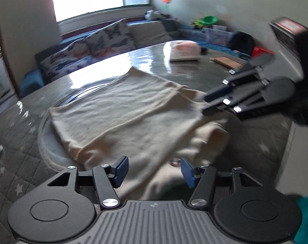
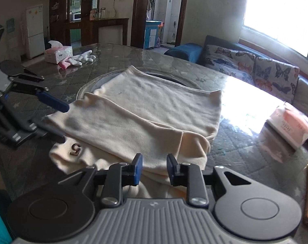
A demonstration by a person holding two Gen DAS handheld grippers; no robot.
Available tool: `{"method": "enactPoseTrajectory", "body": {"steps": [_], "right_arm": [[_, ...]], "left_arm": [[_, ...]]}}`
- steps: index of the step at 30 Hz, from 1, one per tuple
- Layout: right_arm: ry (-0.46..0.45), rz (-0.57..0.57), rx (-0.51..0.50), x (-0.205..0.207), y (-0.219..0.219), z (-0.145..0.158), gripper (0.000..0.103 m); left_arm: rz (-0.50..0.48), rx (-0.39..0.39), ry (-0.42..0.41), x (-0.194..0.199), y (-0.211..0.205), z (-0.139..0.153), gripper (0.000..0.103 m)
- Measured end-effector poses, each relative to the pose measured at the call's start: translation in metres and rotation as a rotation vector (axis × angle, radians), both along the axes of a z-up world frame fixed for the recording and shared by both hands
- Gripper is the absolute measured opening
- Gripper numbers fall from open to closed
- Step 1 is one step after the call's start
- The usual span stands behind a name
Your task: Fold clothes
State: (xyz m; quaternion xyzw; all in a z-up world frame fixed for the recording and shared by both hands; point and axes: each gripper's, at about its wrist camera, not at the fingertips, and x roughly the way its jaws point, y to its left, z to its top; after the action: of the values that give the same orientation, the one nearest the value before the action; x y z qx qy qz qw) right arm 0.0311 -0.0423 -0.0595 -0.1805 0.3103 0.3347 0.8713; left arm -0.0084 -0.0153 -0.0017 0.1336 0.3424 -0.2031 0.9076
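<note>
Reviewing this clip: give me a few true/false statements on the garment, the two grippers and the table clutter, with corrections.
1. The cream garment lies partly folded on the table. True.
2. The right gripper is clamped shut on cloth. False: its jaws stand apart with nothing pinched between them.
3. The left gripper is open. True.
4. A pair of white gloves lies on top of the garment. False: they lie apart from it, beside the tissue box.
5. The garment is dark blue. False: it is cream.
</note>
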Motion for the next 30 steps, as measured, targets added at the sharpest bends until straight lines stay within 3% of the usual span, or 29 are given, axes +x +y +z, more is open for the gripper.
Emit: {"method": "enactPoseTrajectory", "body": {"steps": [9, 10, 11, 13, 14, 20, 23, 26, 28, 30], "right_arm": [[-0.065, 0.111, -0.121, -0.037, -0.003, -0.002, 0.048], [-0.083, 0.132, -0.14, -0.041, -0.002, -0.004, 0.056], [-0.097, 0.15, -0.155, -0.044, 0.0, -0.005, 0.057], [-0.112, 0.18, -0.176, -0.046, 0.003, -0.009, 0.059], [-0.115, 0.19, -0.181, -0.046, 0.005, -0.011, 0.06], [-0.165, 0.27, -0.178, -0.042, 0.019, -0.018, 0.064], [-0.164, 0.281, -0.144, -0.032, 0.027, -0.02, 0.057], [-0.131, 0.271, -0.105, -0.018, 0.03, -0.02, 0.037], [-0.091, 0.269, -0.072, -0.01, 0.03, -0.019, 0.019], [-0.034, 0.251, -0.028, 0.0, 0.027, -0.016, 0.015]], "left_arm": [[-0.137, 0.113, -0.046, -0.014, -0.03, -0.029, 0.062], [-0.138, 0.114, -0.052, -0.013, -0.031, -0.029, 0.056], [-0.137, 0.113, -0.058, -0.012, -0.031, -0.03, 0.05], [-0.126, 0.095, -0.056, -0.007, -0.028, -0.028, 0.026], [-0.119, 0.076, -0.051, -0.004, -0.025, -0.027, 0.022], [-0.075, -0.003, -0.058, 0.017, -0.007, -0.007, 0.015], [-0.059, -0.031, -0.047, 0.03, 0.0, -0.002, 0.015], [-0.059, -0.04, -0.027, 0.038, 0.004, -0.004, 0.016], [-0.063, -0.038, -0.017, 0.038, 0.005, -0.006, 0.019], [-0.067, -0.036, -0.014, 0.034, 0.006, -0.009, 0.022]]}}
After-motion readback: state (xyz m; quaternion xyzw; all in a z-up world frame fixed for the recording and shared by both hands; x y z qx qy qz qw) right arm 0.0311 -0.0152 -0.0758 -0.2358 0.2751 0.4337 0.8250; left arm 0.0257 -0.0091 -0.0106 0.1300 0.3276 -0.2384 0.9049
